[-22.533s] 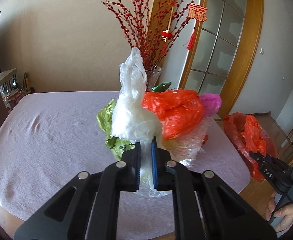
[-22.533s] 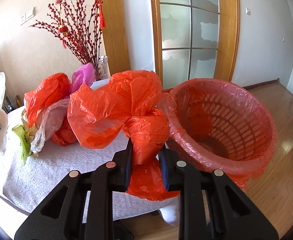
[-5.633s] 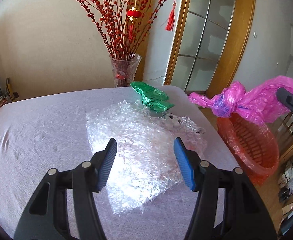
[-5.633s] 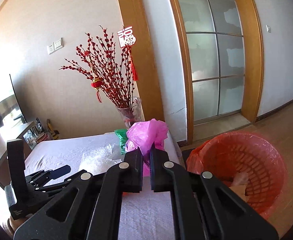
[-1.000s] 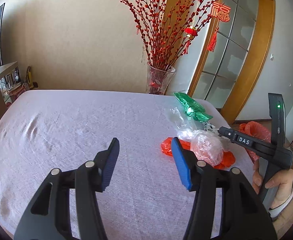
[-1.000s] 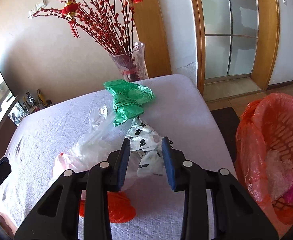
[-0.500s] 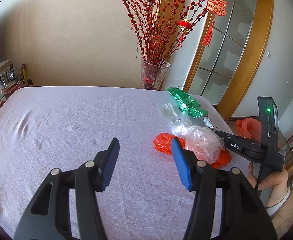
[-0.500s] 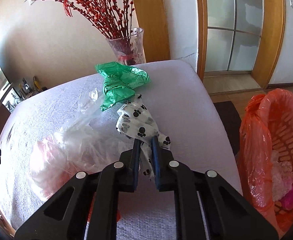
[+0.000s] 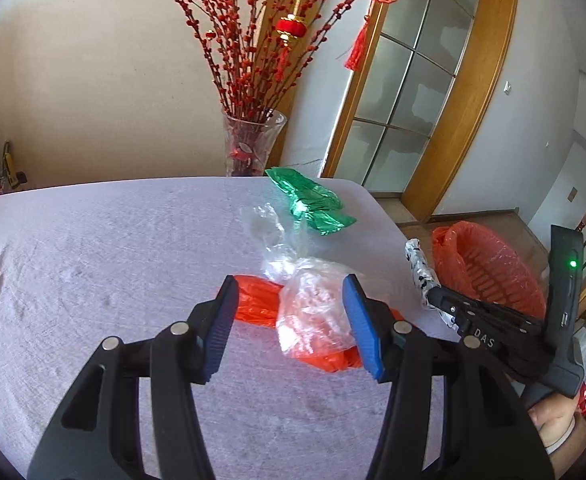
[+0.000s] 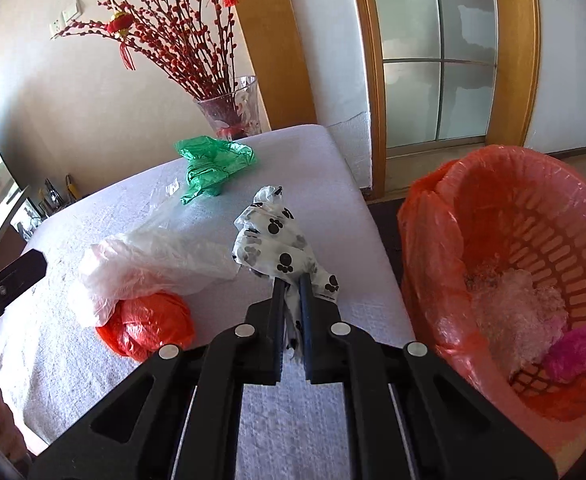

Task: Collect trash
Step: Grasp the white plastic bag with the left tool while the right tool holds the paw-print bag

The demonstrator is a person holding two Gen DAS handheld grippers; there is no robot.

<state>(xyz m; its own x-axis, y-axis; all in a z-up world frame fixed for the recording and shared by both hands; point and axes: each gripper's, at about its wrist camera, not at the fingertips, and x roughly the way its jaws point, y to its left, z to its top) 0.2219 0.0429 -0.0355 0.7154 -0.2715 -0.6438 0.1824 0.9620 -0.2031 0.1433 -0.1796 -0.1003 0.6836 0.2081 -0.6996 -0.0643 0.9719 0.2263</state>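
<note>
White paw-print bag, earlier on the table, now hangs clamped in the right tongs at frame centre, nearer the basket; left tongs stay apart over the clear bag

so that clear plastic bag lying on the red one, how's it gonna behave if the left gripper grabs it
The clear plastic bag looks thin and crumpled, so it will probably crush flat and hang limp. It seems light, puffed mostly with air. Draped over the red bag, it might drag that along. The left gripper is open around it.
</note>
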